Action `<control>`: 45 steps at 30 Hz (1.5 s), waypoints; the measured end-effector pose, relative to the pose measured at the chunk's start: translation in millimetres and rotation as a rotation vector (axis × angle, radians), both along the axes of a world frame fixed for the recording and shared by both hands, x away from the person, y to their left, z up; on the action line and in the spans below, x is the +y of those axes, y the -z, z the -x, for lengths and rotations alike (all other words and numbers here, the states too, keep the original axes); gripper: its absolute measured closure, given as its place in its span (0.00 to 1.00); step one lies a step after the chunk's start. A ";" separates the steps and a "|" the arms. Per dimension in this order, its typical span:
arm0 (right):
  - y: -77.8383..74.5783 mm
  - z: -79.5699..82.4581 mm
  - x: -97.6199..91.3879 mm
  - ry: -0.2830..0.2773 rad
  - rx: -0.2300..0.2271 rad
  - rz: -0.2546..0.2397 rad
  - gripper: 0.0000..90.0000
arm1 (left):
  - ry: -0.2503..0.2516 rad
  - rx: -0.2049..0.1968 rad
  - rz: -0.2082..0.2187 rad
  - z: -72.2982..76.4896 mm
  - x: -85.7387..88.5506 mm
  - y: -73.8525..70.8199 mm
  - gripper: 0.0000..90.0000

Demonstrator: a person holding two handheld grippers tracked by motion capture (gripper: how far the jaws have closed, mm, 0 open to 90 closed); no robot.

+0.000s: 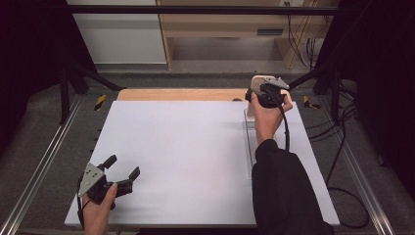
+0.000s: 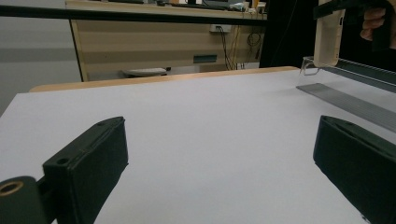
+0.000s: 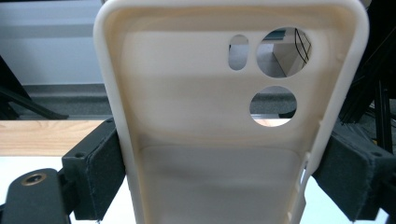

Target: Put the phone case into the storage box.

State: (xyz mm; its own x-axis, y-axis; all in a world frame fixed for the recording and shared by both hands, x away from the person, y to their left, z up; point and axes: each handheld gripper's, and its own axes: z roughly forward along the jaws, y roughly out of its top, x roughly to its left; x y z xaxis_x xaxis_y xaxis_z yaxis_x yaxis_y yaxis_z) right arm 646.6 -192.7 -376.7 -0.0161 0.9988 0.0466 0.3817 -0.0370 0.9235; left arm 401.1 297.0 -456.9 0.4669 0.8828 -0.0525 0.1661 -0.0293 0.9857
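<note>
A cream phone case [image 3: 210, 121] with round camera cut-outs stands upright between the black pads [image 3: 100, 163] of my right gripper [image 3: 229, 172], which is shut on its two long edges. In the high view this gripper [image 1: 266, 93] holds the case [image 1: 256, 83] at the table's far right, above the far end of a clear plastic rack [image 1: 250, 142]. My left gripper [image 1: 123, 165] rests near the front left corner of the white table top [image 1: 176, 142]. Its jaws stand wide open [image 2: 219, 154] with nothing between them. From there the case [image 2: 328, 37] hangs just over the rack [image 2: 345, 93].
A strip of bare wood [image 1: 181, 94] edges the far side of the table. Black frame struts [image 1: 73, 73] and cables [image 1: 342, 147] stand around it, and a wooden cabinet [image 1: 220, 24] lies beyond.
</note>
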 end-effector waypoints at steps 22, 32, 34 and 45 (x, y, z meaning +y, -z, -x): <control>24.8 -3.4 -6.2 -0.001 0.020 -0.008 0.14 | 0.021 0.006 0.007 1.0 -1.5 0.3 0.03; 32.2 -6.1 2.5 -0.020 0.038 0.031 0.13 | 0.022 0.012 0.007 0.5 -0.8 0.7 0.03; 33.4 -6.6 3.5 -0.022 0.039 0.026 0.13 | 0.022 0.012 0.007 0.6 -0.6 0.6 0.03; 37.0 -9.1 2.2 -0.026 0.033 -0.001 0.14 | 0.026 0.014 0.004 0.4 -1.2 0.9 0.03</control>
